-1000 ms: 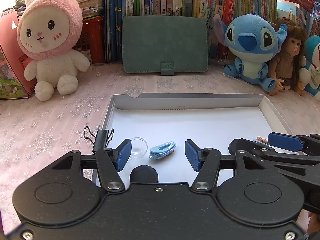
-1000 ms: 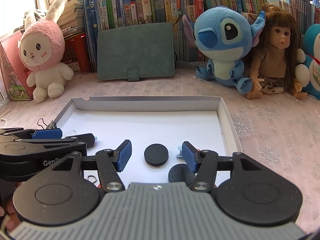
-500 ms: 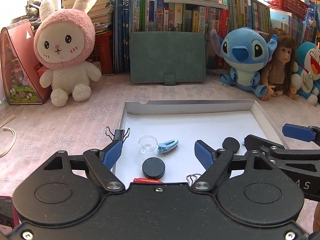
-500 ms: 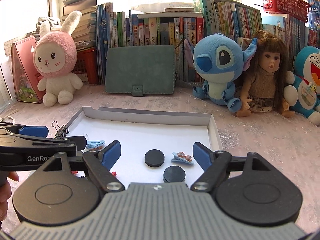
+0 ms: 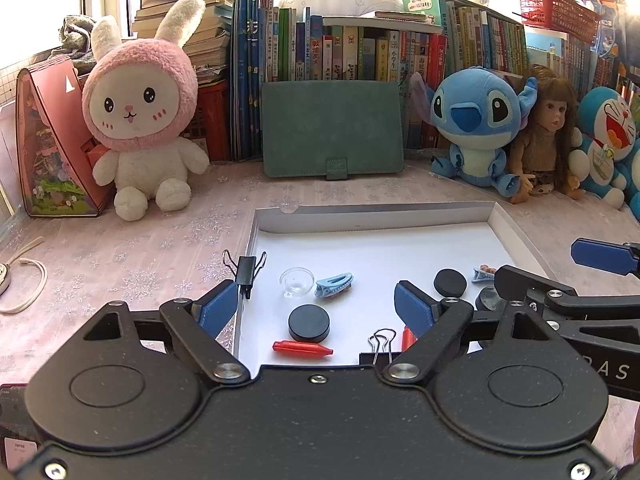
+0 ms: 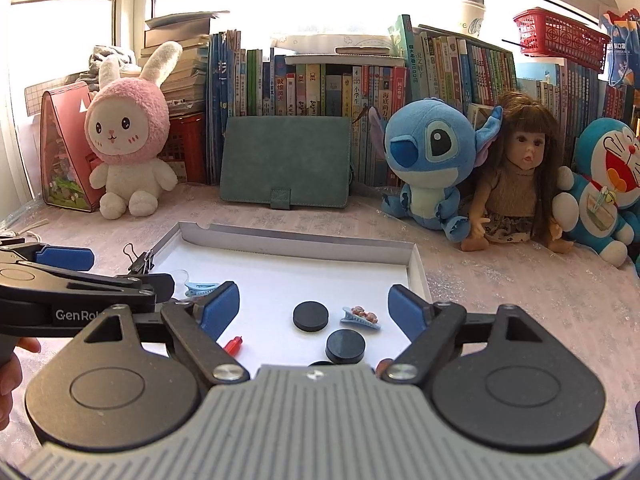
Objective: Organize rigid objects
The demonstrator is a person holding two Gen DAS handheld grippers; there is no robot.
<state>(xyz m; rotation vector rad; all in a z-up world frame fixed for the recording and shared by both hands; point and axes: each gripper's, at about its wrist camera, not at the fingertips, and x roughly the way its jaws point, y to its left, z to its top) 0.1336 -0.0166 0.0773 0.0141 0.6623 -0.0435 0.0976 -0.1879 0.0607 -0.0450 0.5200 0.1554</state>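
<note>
A white shallow box [image 5: 376, 220] [image 6: 280, 238] lies on the pink tablecloth. Inside are black discs [image 5: 309, 323] [image 6: 310, 317], a blue hair clip [image 5: 334, 285], a clear dome [image 5: 296, 281], a red pen-like piece [image 5: 302, 348], a small decorated clip [image 6: 360, 315] and a binder clip [image 5: 380, 346]. Another black binder clip [image 5: 246, 270] sits on the box's left rim. My left gripper [image 5: 316, 308] is open and empty above the box's near left part. My right gripper [image 6: 314, 306] is open and empty above the near right part.
A pink rabbit plush [image 5: 142, 120], a green case [image 5: 332, 130], a Stitch plush [image 5: 478, 120], a doll [image 5: 546, 132] and a Doraemon plush [image 6: 604, 184] line the back before a row of books. A cord [image 5: 24, 280] lies at far left.
Both grippers have drawn back and up from the box and their jaws have opened wider. More of the box's contents now show.
</note>
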